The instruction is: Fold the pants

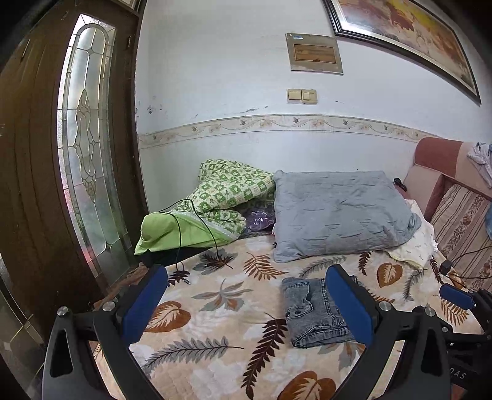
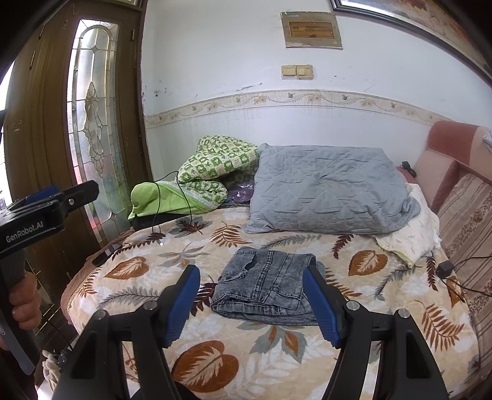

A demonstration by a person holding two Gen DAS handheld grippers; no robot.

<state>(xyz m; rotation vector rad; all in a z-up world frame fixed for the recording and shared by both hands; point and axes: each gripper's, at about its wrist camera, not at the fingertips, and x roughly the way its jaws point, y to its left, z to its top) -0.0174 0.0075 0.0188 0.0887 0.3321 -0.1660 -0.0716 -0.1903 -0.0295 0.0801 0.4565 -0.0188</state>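
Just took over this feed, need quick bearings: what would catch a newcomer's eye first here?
The folded jeans lie in a compact bundle on the leaf-patterned bedspread, right ahead of the right gripper, whose jaws stand open and empty. Behind them a grey pillow leans at the wall, with a green patterned quilt bunched to its left. The left gripper is open too, the jeans off to its right.

Right edge of the folded jeans (image 1: pixel 310 310) hidden behind a blue gripper pad (image 1: pixel 349 301), framed picture (image 1: pixel 409 34) cut off by the top edge, lettering on the wall plaque (image 2: pixel 311 30) too small to read, purple item (image 2: pixel 241 192) mostly hidden behind the grey pillow (image 2: pixel 326 190)
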